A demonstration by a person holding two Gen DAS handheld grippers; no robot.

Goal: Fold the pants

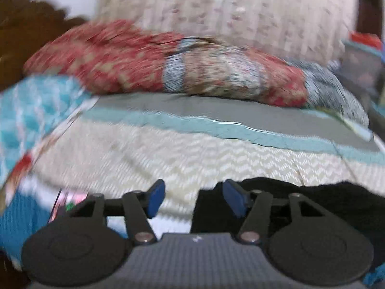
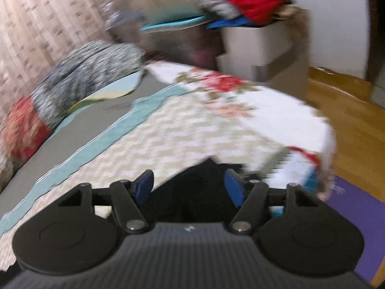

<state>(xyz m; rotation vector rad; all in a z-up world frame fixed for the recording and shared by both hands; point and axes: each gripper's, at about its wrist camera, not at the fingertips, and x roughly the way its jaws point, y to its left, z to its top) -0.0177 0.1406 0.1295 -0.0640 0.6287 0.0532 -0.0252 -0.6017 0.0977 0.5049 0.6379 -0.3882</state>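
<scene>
A: Pants [image 1: 312,200], black, lie on the bed [image 1: 168,154], at its near edge. In the left wrist view they spread rightward from the left gripper [image 1: 193,198]; in the right wrist view a dark peak of cloth rises between the fingers of the right gripper [image 2: 190,187].

B: Jaw state?

A: Both pairs stand apart. Left: the right pad sits over the cloth's corner, the left pad over bare bed; nothing is pinched. Right: cloth lies in the gap, yet the pads do not press on it. Blur hides finer contact.

B: Handling?

A: Judged soft and light. The fabric drapes flat and bunches into a peak, so it should sag from any single hold and slide little on the quilted bed. Two holds are wanted, taken at edges or corners near the grippers, pinching through all layers so the fold carries evenly.

B: Surroundings?

A: Pillows [image 1: 168,67] lie at the far side of the bed, before a curtain [image 1: 228,7].
</scene>
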